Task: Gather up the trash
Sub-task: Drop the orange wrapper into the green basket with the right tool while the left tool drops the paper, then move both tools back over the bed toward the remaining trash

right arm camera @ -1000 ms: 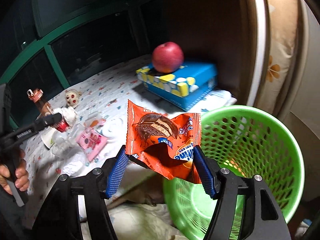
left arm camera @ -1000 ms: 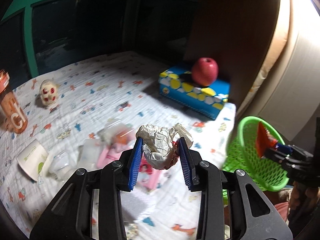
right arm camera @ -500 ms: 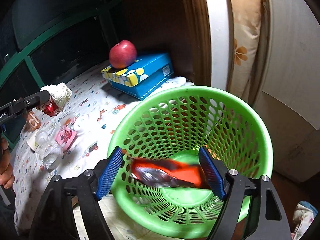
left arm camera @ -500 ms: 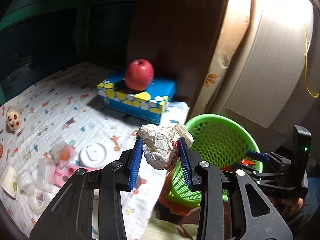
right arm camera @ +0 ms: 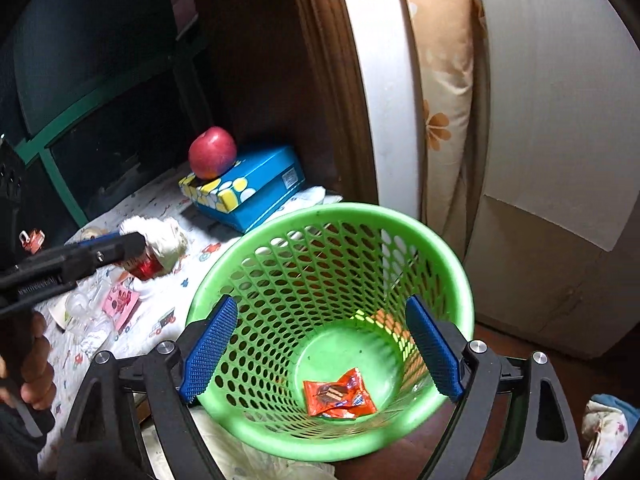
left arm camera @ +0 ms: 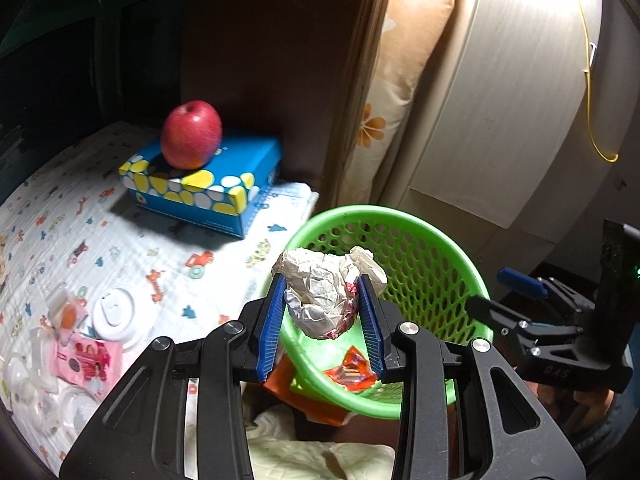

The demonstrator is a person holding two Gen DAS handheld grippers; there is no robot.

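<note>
My left gripper [left arm camera: 320, 300] is shut on a crumpled white paper ball [left arm camera: 324, 292] with red foil at its underside, held over the near left rim of the green mesh basket [left arm camera: 424, 248]. That ball [right arm camera: 160, 240] also shows in the right wrist view, left of the basket [right arm camera: 332, 216]. An orange snack wrapper [right arm camera: 340, 396] lies flat on the basket's bottom, also seen as the wrapper [left arm camera: 352, 368] in the left wrist view. My right gripper [right arm camera: 320, 344] hangs above the basket, its jaws opening with nothing between them.
A red apple [left arm camera: 192, 140] rests on a blue tissue box [left arm camera: 208, 184] on the patterned cloth [left arm camera: 132, 248]. A white lid [left arm camera: 114, 316], a pink packet [left arm camera: 88, 360] and clear plastic pieces lie at the left. A wooden frame and flowered cushion [left arm camera: 384, 120] stand behind the basket.
The orange wrapper left my right gripper and dropped to the basket's bottom as the jaws spread. My left gripper carried the paper ball from over the cloth to the basket's rim.
</note>
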